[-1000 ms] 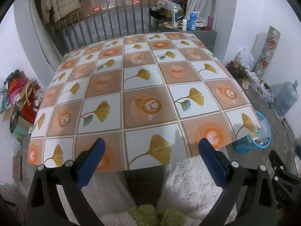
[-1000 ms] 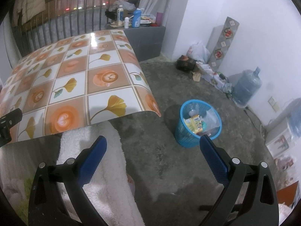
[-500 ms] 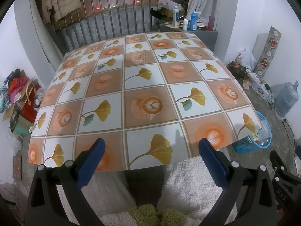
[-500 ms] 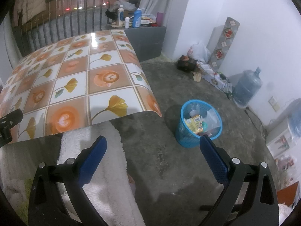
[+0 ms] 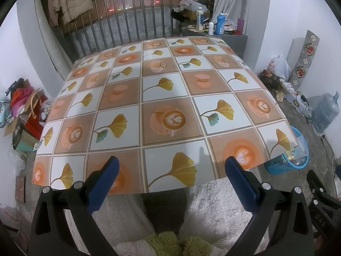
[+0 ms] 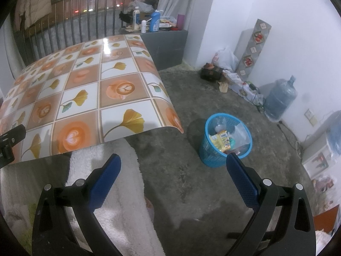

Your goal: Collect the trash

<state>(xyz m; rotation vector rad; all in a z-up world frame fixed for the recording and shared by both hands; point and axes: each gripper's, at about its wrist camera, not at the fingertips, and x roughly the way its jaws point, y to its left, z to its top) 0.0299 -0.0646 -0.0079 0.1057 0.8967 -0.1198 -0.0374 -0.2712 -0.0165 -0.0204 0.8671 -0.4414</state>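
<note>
Holding both grippers level over my lap, nothing between the jaws of either. My left gripper has its jaws spread wide, blue ribbed pads on black plastic arms; right gripper is spread the same way, textured blue pads, empty. Under them I see fluffy white fleece trousers and shaggy green slippers, partly cut off at the bottom. Just past the left gripper is the near edge of the table, covered with a glossy oilcloth of square checks, ginkgo leaves and latte cups printed on it, bare top, cloth curling down at the near right corner. On the rough grey concrete floor off that near right corner stands the trash bin, a round blue plastic mesh basket, upright, apart from the table. Inside it I see a yellow printed wrapper and clear crumpled plastic; other bits too small to tell. Farther right, against the white wall, a translucent blue water jug stands. Beyond the far edge of the table, metal railing bars and a grey ledge with bottles. Left of the table, a heap of bags and cloth on the floor.
</note>
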